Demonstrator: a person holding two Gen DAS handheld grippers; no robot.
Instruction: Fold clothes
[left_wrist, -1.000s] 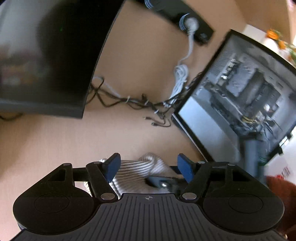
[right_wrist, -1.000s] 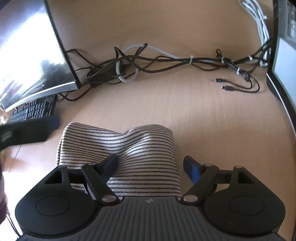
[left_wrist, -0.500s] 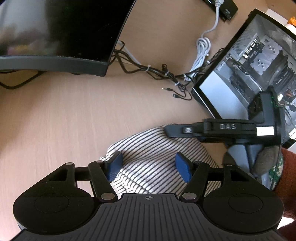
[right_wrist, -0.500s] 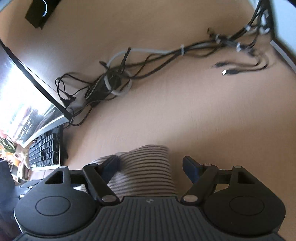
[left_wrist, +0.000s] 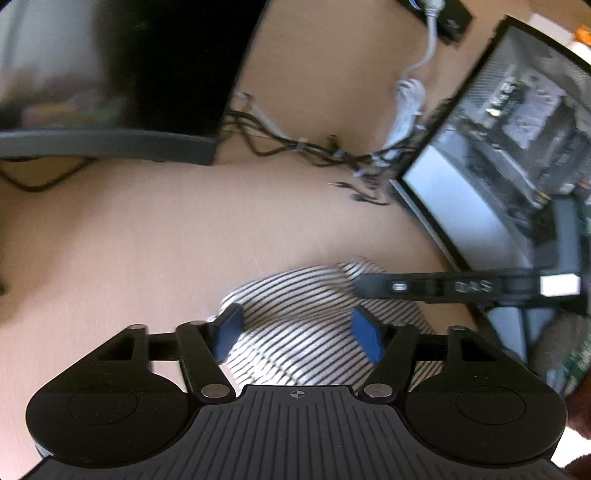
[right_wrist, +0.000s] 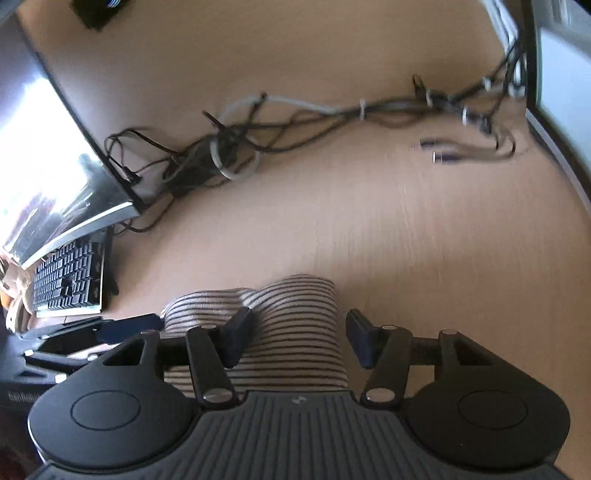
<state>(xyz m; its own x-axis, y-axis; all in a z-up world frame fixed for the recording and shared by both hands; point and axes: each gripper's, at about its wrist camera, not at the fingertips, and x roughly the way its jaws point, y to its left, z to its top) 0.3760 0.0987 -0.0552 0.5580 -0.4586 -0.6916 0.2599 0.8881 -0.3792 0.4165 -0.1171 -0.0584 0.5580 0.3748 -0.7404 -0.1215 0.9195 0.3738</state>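
One wide wooden table (right_wrist: 406, 229) fills both views, and on it sit one curved monitor (left_wrist: 110, 74) at the left and one open computer case (left_wrist: 517, 122) at the right. One keyboard (right_wrist: 68, 273) lies by the monitor's foot. One tangle of cables (right_wrist: 295, 125) runs along the back. Just one garment here: a striped cloth (right_wrist: 295, 332), bunched into a folded heap on the table's near edge. And two grippers over it! The left gripper (left_wrist: 297, 332) has its fingers spread wide, just been opening, cloth below and between them but nothing gripped. The right gripper (right_wrist: 295, 336) has been closing, fingers about half apart, straddling the cloth's right end; I can't tell whether they pinch it.
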